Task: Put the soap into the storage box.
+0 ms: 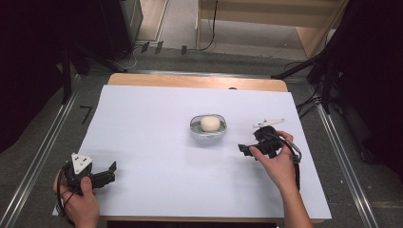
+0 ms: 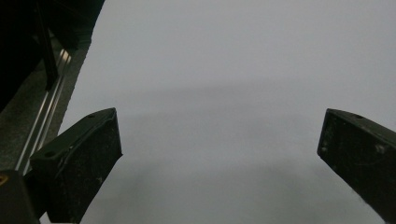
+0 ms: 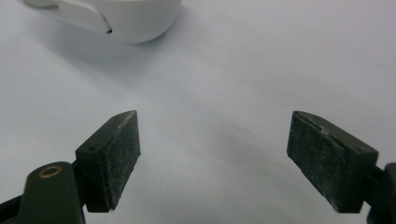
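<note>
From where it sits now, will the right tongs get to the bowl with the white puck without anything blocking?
Probably yes. The right tongs are open and face the bowl, with only bare white sheet between them; the white puck sits inside.

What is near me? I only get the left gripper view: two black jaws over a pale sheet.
Observer: In the high view, a small white dish sits mid-table, well away from your left gripper.
Operator: Is anything inside it?
Observer: Yes, a round cream-coloured block rests in the dish.
Operator: And the other hand?
Observer: The right gripper is just right of the dish, pointing at it, jaws wide apart with nothing between them; its own view catches the dish's white wall ahead.
</note>
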